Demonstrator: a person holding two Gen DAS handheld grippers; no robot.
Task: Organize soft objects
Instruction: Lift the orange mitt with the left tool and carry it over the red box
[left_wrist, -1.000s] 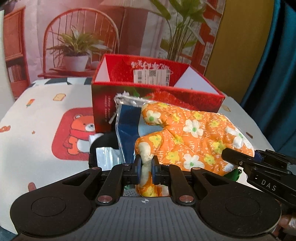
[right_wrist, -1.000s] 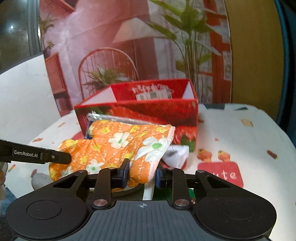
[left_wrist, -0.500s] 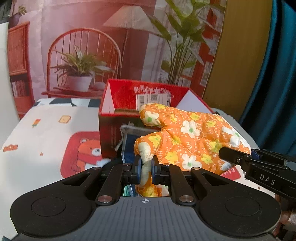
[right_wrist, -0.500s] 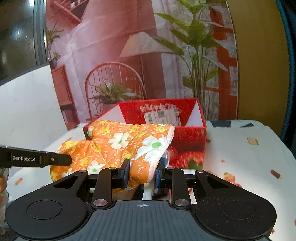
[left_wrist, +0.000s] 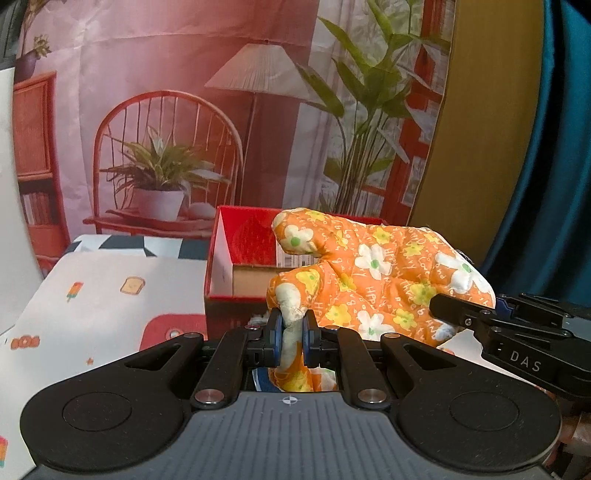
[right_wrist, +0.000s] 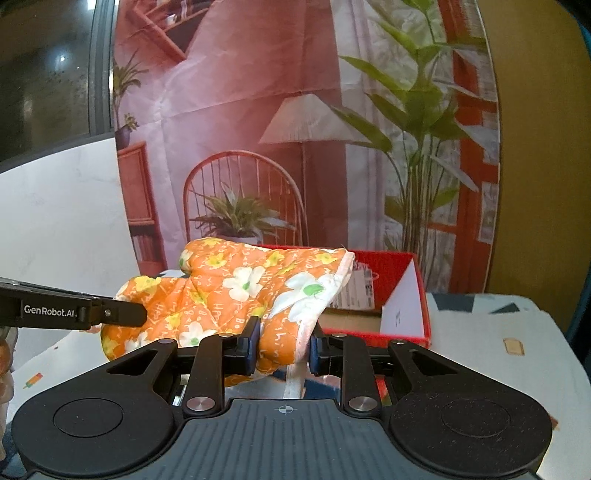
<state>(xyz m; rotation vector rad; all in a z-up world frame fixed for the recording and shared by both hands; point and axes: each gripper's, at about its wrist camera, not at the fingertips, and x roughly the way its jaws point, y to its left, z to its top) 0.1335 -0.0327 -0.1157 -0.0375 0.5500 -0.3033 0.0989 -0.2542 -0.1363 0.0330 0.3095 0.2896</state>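
The left gripper (left_wrist: 292, 341) is clamped on the fingertip end of an orange oven mitt (left_wrist: 373, 280), the padding being squeezed thin between the blue pads (left_wrist: 276, 341). The right gripper (right_wrist: 283, 345) is closed on the cuff end of the same mitt (right_wrist: 236, 291), a thicker fold and the white binding being pinched between its fingers (right_wrist: 251, 341).

The mitt is held off the table between the two grippers. It is quilted, printed with white and yellow flowers and small white lettering, and edged in white at the cuff. A white hanging loop is seen below the cuff in the right wrist view. The thumb is pointed up and toward the red box (left_wrist: 236, 254).

The box is located just behind the mitt, open at the top, with white inner flaps. It is set on a tablecloth (left_wrist: 110, 291) printed with cartoon motifs.
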